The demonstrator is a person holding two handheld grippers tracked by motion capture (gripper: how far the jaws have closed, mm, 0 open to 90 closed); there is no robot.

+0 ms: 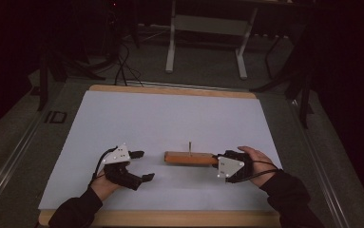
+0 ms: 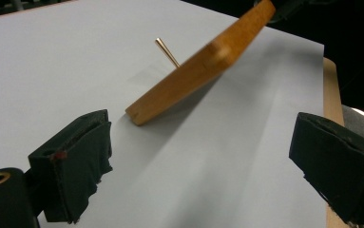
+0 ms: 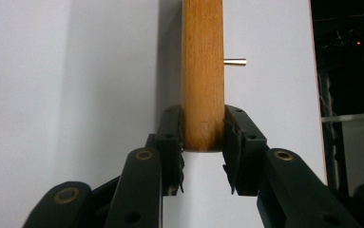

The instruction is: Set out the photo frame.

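A wooden board [image 1: 189,158] with a thin metal pin [image 1: 189,146] standing out of it lies across the near middle of the white table sheet [image 1: 170,118]. My right gripper [image 1: 216,160] is shut on the board's right end; in the right gripper view both pads clamp the board [image 3: 202,71], and the pin [image 3: 235,61] sticks out to the right. In the left gripper view the board [image 2: 198,66] is tilted, its near corner low by the sheet, pin [image 2: 167,51] behind it. My left gripper [image 1: 141,166] stands open, left of the board, nothing between its pads [image 2: 82,156].
The white sheet covers a wooden tabletop [image 1: 170,218] whose edge runs along the front. A white metal stand [image 1: 208,33] and cables sit on the dark floor beyond the table. Bare sheet [image 2: 75,57] lies ahead of the left gripper.
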